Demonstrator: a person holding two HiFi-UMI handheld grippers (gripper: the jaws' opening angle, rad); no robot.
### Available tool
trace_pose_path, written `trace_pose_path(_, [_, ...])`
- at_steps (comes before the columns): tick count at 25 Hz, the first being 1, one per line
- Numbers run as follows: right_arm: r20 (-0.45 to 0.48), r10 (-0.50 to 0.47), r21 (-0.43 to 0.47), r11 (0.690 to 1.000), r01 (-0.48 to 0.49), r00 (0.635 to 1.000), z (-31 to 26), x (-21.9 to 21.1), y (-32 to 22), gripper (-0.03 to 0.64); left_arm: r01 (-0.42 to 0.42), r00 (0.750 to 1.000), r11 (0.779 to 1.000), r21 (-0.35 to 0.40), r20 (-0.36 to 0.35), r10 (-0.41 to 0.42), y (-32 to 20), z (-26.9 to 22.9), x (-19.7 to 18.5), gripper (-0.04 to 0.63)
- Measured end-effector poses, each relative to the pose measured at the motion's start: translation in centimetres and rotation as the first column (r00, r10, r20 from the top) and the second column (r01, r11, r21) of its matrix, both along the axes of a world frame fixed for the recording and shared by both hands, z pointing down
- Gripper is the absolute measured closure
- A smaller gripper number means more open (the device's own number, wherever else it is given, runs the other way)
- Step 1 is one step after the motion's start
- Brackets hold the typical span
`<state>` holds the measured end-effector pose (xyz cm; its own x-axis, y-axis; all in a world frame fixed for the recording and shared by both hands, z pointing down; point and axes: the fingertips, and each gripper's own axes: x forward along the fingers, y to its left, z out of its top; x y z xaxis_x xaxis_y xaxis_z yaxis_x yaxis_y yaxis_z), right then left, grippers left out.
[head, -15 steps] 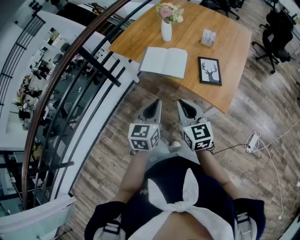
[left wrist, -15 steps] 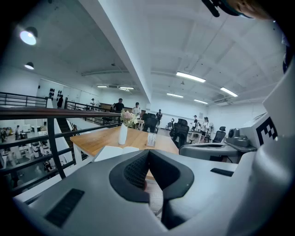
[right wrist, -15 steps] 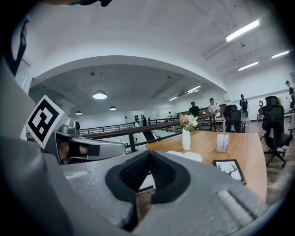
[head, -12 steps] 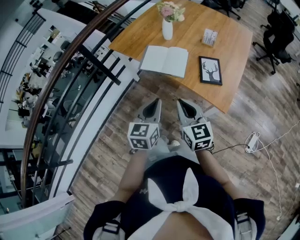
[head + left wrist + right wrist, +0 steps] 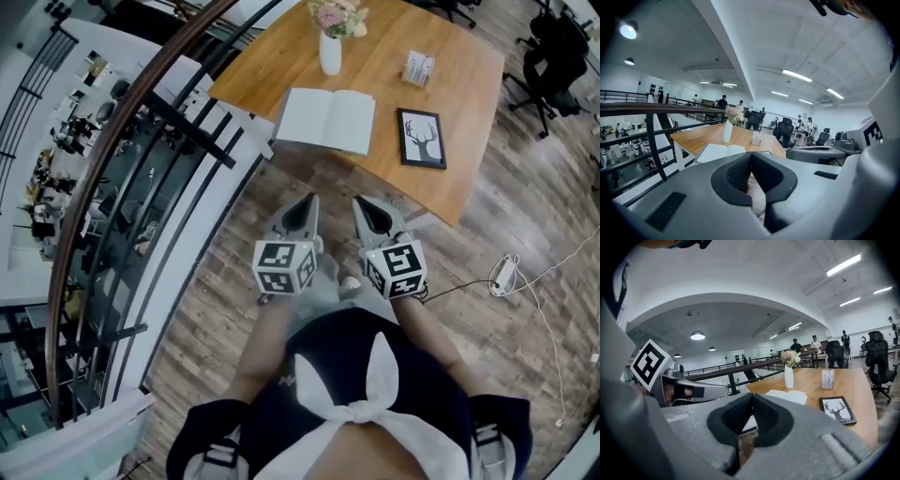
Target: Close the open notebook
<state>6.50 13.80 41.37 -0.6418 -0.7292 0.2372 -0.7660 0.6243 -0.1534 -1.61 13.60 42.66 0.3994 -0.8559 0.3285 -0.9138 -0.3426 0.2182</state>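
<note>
fingers [image 5: 736,171] together; vase [image 5: 330,53], frame [image 5: 421,139] near notebook [image 5: 326,120].

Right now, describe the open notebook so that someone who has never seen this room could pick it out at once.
Find the wooden table ahead of the person. Near its front edge, in front of the white vase of flowers and left of the black-framed deer picture, lies the notebook. It alone lies flat with two blank white pages spread open.

notebook [image 5: 326,120] open, lying flat, blank white pages up, spine running near-to-far. On wooden table [image 5: 459,141], near its near-left edge, just nearer than white vase [image 5: 330,53], left of framed deer picture [image 5: 421,139].
</note>
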Motion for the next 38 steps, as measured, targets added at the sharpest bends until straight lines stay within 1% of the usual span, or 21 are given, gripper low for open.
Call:
trace_pose_path(9, [-0.025, 0.041, -0.023, 0.999, -0.042, 0.999, 0.9, -2.5, -5.3, 0.62, -0.008, 1.0, 1.0, -0.018, -0.03, 0.008, -5.8, 0.5, -3.7, 0.578])
trace_pose_path(18, [-0.039, 0.067, -0.019, 0.998, -0.068, 0.997, 1.2, -5.5, -10.2, 0.62, -0.02, 0.999, 0.999, -0.039, -0.047, 0.018, -11.1, 1.0, -7.2, 0.578])
trace_pose_path(22, [-0.053, 0.064, -0.016, 0.998, -0.065, 0.997, 1.3, -7.1, -11.6, 0.62, -0.034, 0.996, 0.998, -0.052, -0.086, 0.03, -12.7, 1.4, -8.5, 0.578])
trace_pose_path(26, [-0.066, 0.074, -0.023, 0.997, -0.076, 0.995, 1.8, -8.2, -12.7, 0.62, -0.051, 0.987, 0.996, -0.074, -0.153, 0.039, -14.1, 2.2, -9.6, 0.578])
trace_pose_path(29, [-0.074, 0.094, -0.027, 0.995, -0.096, 0.993, 2.0, -8.7, -13.5, 0.62, -0.039, 0.979, 0.995, -0.092, -0.202, 0.02, -15.2, 2.6, -10.7, 0.577])
trace_pose_path(31, [-0.079, 0.108, -0.028, 0.993, -0.11, 0.991, 2.1, -9.0, -14.1, 0.62, -0.03, 0.975, 0.994, -0.104, -0.221, 0.007, -16.0, 2.9, -11.5, 0.577])
trace_pose_path(33, [-0.085, 0.121, -0.03, 0.992, -0.124, 0.989, 2.3, -9.3, -14.7, 0.62, -0.033, 0.974, 0.993, -0.114, -0.228, 0.006, -16.8, 3.2, -12.2, 0.576])
trace_pose_path(38, [-0.093, 0.152, -0.032, 0.987, -0.156, 0.984, 3.0, -10.1, -15.9, 0.62, -0.045, 0.978, 0.993, -0.108, -0.209, 0.022, -18.6, 3.6, -13.6, 0.575])
